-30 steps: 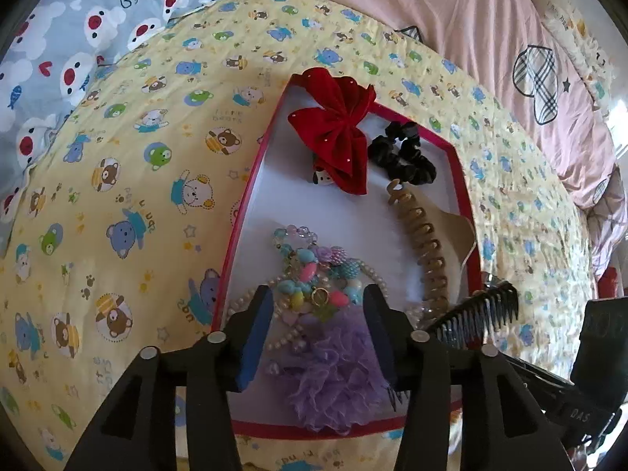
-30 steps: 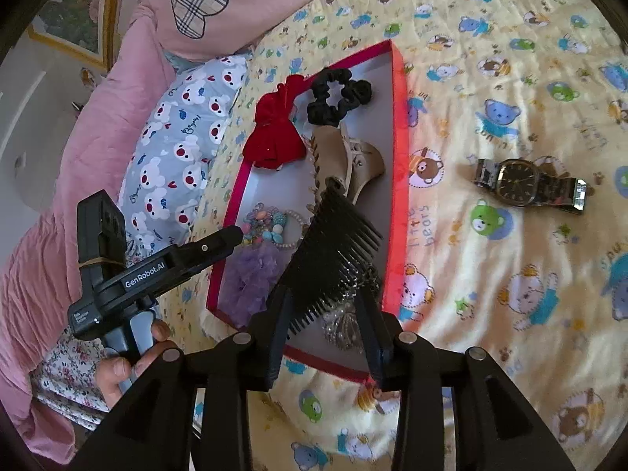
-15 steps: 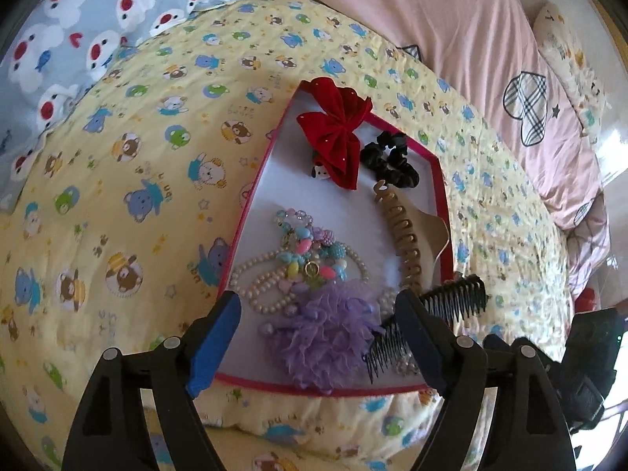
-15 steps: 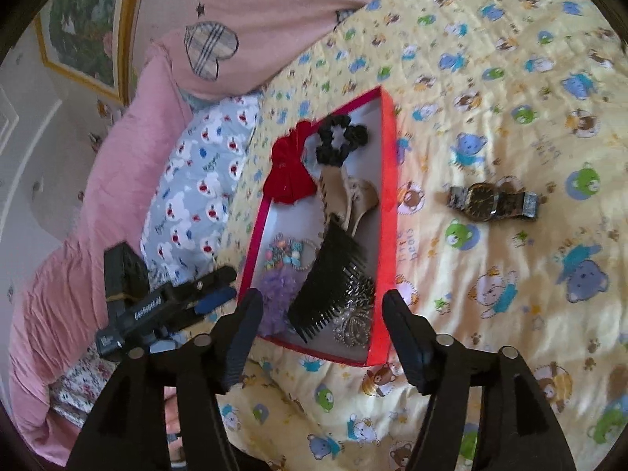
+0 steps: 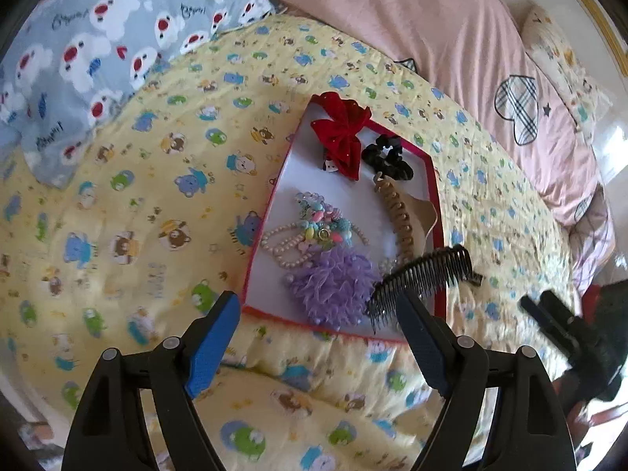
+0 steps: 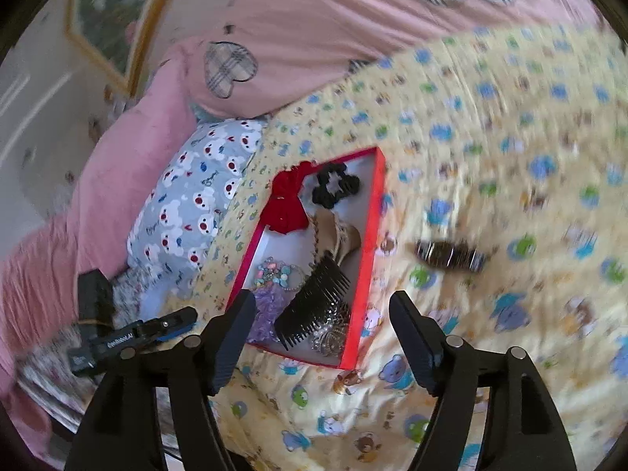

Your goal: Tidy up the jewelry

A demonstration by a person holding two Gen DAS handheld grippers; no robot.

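Presently, both sets of fingers are standing apart and empty, having just been opening: the left gripper [image 5: 314, 341] and the right gripper [image 6: 322, 337] are hanging at the bottom of their frames, short of the red-rimmed tray [image 5: 437, 212] lying on the bed at centre. The black comb [image 6: 314, 304] and the purple ruffle [image 5: 333, 282] are resting inside the tray, so a placing step appears complete. In my judgement, the wristwatch [image 6: 449, 255], blurred on the quilt right of the tray, is calling for collection next by the right gripper.
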